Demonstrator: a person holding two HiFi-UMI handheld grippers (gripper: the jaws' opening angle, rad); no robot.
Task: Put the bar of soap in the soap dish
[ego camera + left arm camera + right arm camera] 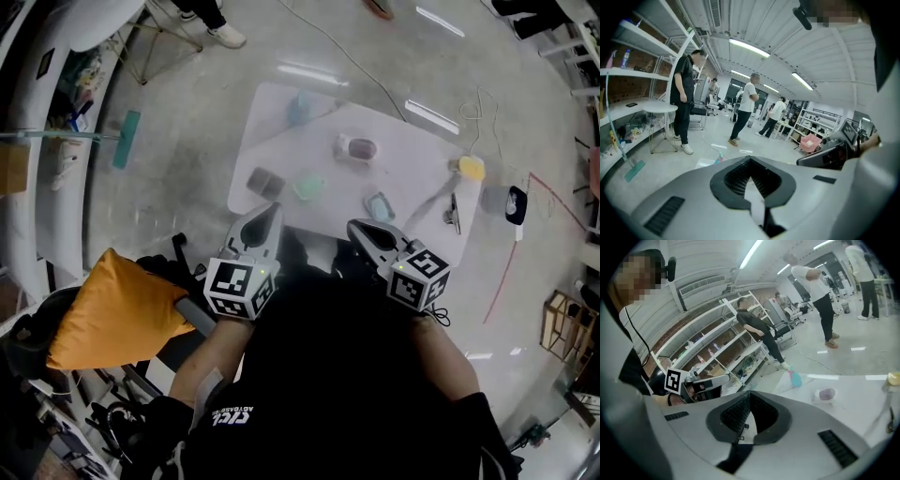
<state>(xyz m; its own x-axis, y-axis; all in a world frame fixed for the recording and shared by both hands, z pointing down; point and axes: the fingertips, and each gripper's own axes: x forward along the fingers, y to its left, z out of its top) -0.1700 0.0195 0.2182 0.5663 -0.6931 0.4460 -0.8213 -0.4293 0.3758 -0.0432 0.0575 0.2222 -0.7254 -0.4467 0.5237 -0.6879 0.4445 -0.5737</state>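
Left gripper (270, 211) jaws closed — nothing between, right gripper (359, 228) closed, empty too

Two smooth pale-grey shells here: left gripper (273, 210) and right gripper (356, 226), each tapering to a black-lined snout. Inside are ribbed black pads (737, 177), with dark slotted vents (665, 214) on the flanks. Behind each sits a cube of black-and-white square markers (239, 286), with a small green light on the left one. The person wears a black short-sleeved top (356, 394) with white lettering (230, 415) near the shoulder.
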